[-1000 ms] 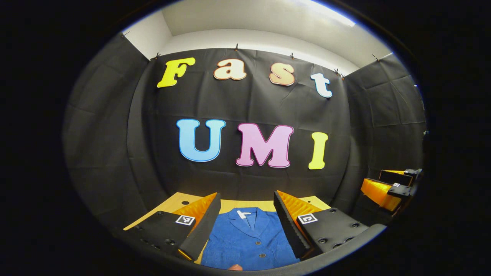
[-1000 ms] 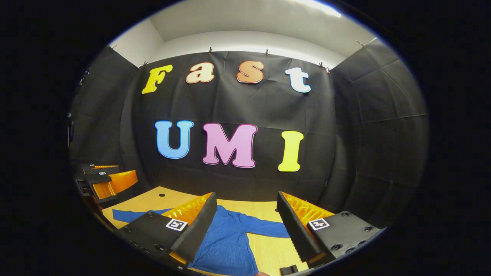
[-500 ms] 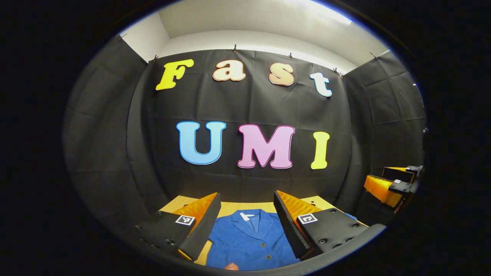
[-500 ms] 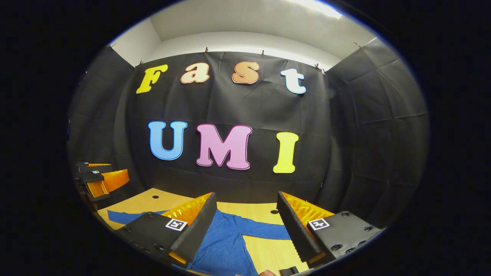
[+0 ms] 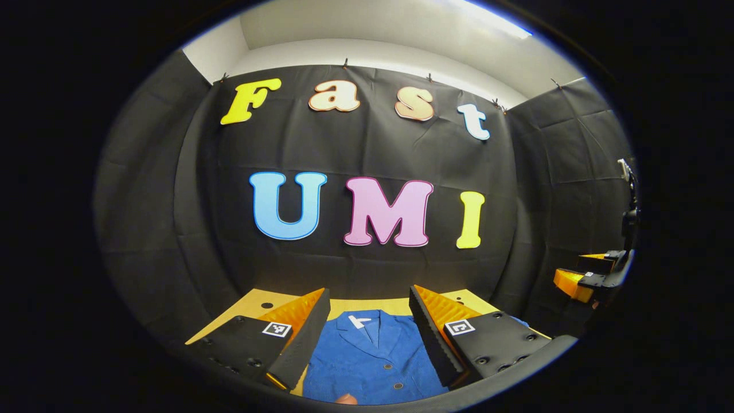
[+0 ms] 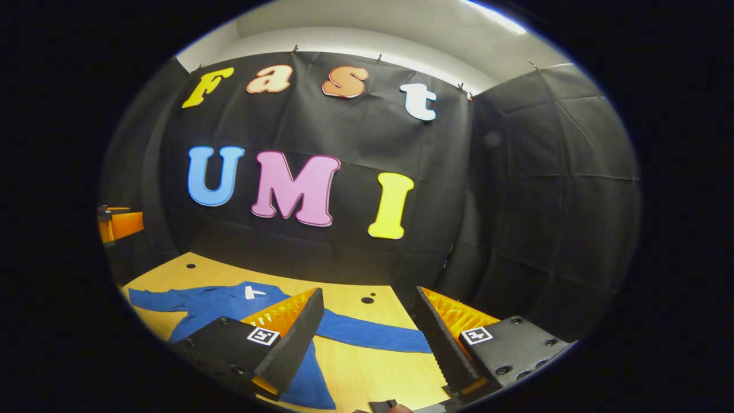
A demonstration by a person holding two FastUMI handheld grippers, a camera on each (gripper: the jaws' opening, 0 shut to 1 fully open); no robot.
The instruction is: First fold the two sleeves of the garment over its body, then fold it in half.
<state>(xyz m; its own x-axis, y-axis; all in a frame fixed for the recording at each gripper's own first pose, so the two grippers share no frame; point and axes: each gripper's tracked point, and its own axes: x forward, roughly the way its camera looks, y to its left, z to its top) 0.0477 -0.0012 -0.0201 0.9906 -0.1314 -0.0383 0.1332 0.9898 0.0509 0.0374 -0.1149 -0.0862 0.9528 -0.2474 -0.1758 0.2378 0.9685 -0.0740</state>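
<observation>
Both tongs [image 5: 367, 327] [image 6: 367, 327] gape empty above the half-hidden, seemingly unfolded blue garment [image 5: 373, 355].

Recording booth, lab-type setup: black cloth walls [image 5: 367, 269] clipped up on three sides, bare wooden desk [image 6: 367, 367], white ceiling [image 5: 373, 28].

A blue garment [image 6: 229, 301] lies flat on the wooden table [image 6: 367, 373]

Garment [image 5: 370, 358] flat on table [image 6: 367, 373], collar toward wall [image 5: 367, 155]. One sleeve [image 6: 375, 338] stretched sideways between right gripper [image 6: 367, 338] fingers. Left gripper [image 5: 367, 330] above garment body, fingers on either side of collar.
</observation>
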